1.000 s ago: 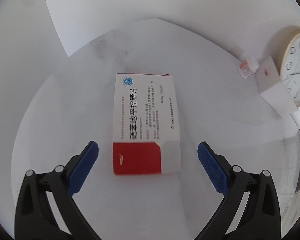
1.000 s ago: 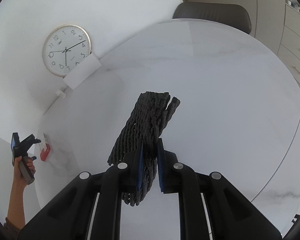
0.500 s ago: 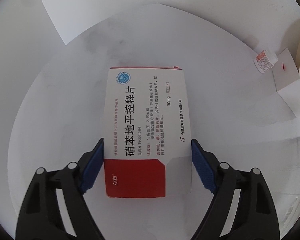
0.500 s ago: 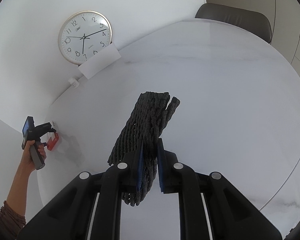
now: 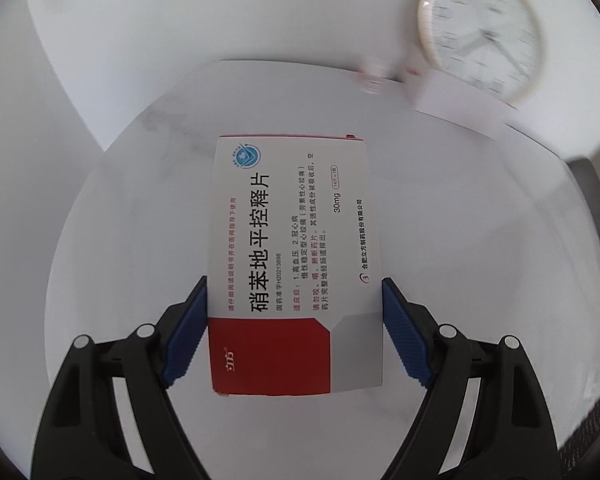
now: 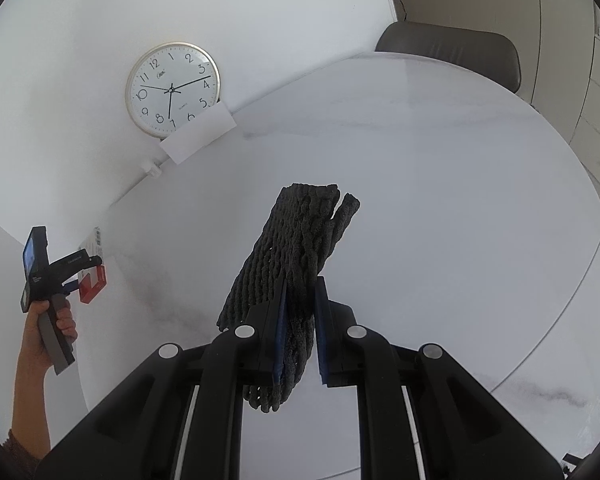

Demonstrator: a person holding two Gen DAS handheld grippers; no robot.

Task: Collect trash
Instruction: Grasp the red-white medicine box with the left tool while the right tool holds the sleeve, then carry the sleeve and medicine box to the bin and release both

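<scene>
My left gripper [image 5: 295, 324] is shut on a white and red medicine box [image 5: 292, 256] with Chinese print, its blue pads [image 5: 184, 332] against both long sides, and holds it above the white table [image 5: 460, 240]. In the right wrist view the left gripper [image 6: 86, 276] shows at the far left with the box [image 6: 94, 284] raised off the table. My right gripper [image 6: 300, 332] is shut on a black foam net sleeve [image 6: 300, 248], which sticks up above the table [image 6: 460, 220].
A round wall clock [image 6: 172, 90] leans on the wall at the table's back, with a white card [image 6: 198, 138] in front and a small white bottle [image 6: 154, 170] beside it. A grey chair [image 6: 448, 50] stands behind the table. Cabinets line the far right.
The left gripper closed in on the medicine box, gripped it and lifted it off the table, tilting up so the clock came into view. The right gripper turned left, still holding the foam net.
</scene>
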